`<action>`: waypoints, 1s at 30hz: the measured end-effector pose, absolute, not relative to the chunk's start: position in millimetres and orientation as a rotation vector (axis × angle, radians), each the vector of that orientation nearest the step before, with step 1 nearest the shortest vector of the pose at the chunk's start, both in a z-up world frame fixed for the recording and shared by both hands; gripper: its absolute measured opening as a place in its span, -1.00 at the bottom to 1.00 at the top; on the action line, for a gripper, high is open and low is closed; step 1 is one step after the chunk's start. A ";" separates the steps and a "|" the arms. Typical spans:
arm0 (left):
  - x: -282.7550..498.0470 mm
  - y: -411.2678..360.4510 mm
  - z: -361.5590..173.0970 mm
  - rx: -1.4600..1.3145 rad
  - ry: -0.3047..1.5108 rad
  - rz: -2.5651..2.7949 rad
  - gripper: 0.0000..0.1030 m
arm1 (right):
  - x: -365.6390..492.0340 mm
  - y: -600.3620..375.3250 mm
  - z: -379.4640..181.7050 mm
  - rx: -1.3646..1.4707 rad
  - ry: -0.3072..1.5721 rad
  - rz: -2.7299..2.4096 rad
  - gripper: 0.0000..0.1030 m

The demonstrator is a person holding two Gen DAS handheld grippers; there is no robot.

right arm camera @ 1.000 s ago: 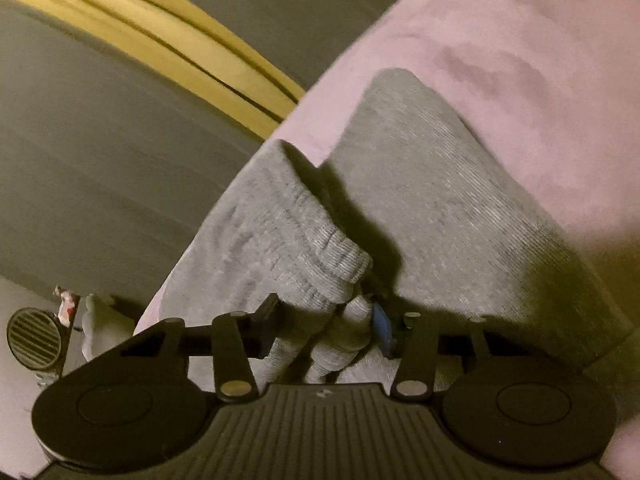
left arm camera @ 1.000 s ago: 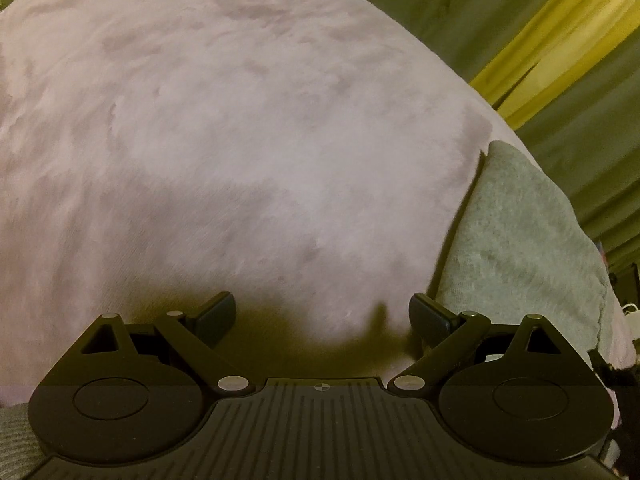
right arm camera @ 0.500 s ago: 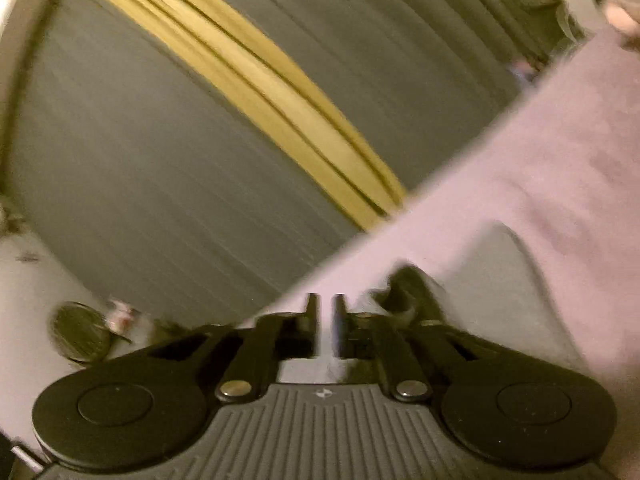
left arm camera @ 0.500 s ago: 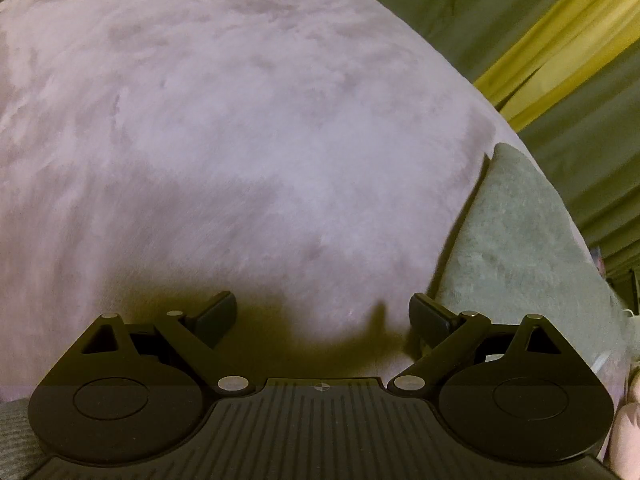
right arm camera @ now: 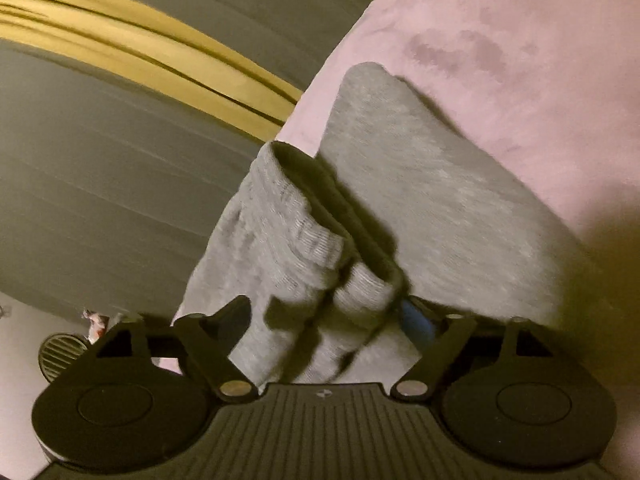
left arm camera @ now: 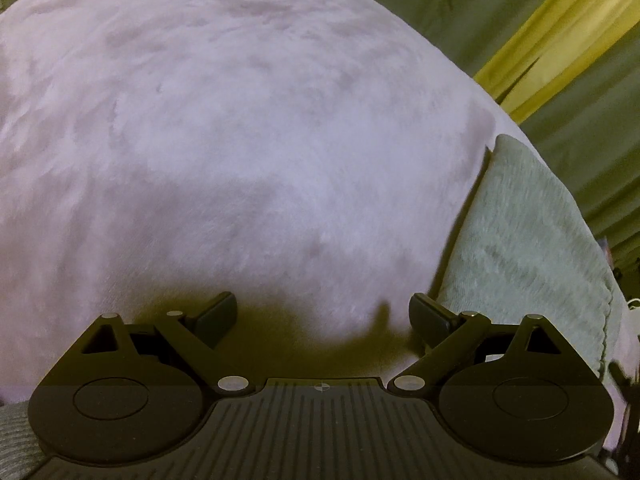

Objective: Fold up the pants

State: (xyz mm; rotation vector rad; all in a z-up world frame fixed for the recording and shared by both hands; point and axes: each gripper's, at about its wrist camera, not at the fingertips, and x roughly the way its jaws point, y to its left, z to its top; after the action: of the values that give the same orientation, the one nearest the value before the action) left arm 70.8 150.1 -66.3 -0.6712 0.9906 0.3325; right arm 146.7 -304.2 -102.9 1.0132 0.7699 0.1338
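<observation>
While the left gripper (left arm camera: pixel 322 314) idles agape, the right gripper (right arm camera: pixel 324 320), jaws just widened, apparently straddles the pants (right arm camera: pixel 420 192) cuffs at 6 o'clock; next, pinch and fold.

The pants (right arm camera: pixel 420 200) lie on the blanket (left arm camera: pixel 240 140) near its edge, their cuffs (right arm camera: pixel 320 248) between the right gripper's (right arm camera: pixel 332 320) spread fingers. In the left wrist view, the pants lie right of the left gripper (left arm camera: pixel 324 312). Curtains (right arm camera: pixel 100 160) hang behind.
</observation>
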 end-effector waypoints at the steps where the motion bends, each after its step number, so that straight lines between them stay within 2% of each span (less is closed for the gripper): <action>1: 71.0 149.9 -66.2 -0.670 0.992 0.333 0.89 | 156.7 -301.6 -99.8 1.015 0.770 0.139 0.83; 3: 71.3 148.6 -65.8 -0.667 0.993 0.333 0.89 | 165.0 -295.2 -97.7 0.991 0.776 0.128 0.84; 4: 71.4 148.1 -65.6 -0.665 0.994 0.333 0.89 | 166.8 -292.9 -97.4 0.981 0.772 0.124 0.74; 5: 71.5 147.6 -65.4 -0.664 0.994 0.333 0.89 | 165.1 -292.4 -96.6 0.977 0.759 0.119 0.13; 6: 71.5 147.6 -65.4 -0.664 0.993 0.333 0.89 | 163.0 -293.1 -97.3 0.983 0.754 0.120 -0.12; 9: 71.3 147.2 -66.0 -0.666 0.992 0.329 0.89 | 157.2 -297.3 -103.9 1.044 0.715 0.152 -0.10; 11: 72.7 145.4 -66.6 -0.656 0.996 0.325 0.89 | 156.5 -298.9 -106.8 1.056 0.720 0.149 0.11; 14: 74.8 141.4 -66.9 -0.628 0.998 0.320 0.89 | 163.3 -299.9 -113.8 1.114 0.730 0.152 0.14; 15: 74.7 140.4 -66.9 -0.620 0.997 0.319 0.89 | 166.1 -298.7 -112.6 1.119 0.739 0.152 0.14; 16: 74.8 139.8 -66.8 -0.616 0.994 0.316 0.89 | 168.7 -296.6 -109.2 1.112 0.747 0.144 -0.07; 19: 74.5 138.1 -66.8 -0.608 0.992 0.313 0.89 | 165.6 -290.3 -84.5 1.063 0.699 0.157 -0.18; 25: 73.8 140.3 -67.4 -0.621 0.987 0.313 0.89 | 140.6 -293.2 -26.9 1.090 0.525 0.263 -0.20; 30: 74.4 138.2 -65.7 -0.614 0.975 0.302 0.89 | 103.5 -322.9 -16.7 1.065 0.435 0.213 -0.20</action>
State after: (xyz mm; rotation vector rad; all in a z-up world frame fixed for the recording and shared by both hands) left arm 74.4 138.2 -65.7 -0.6142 0.9748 0.3016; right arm 103.5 -322.9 -16.7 1.0649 0.4353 0.2128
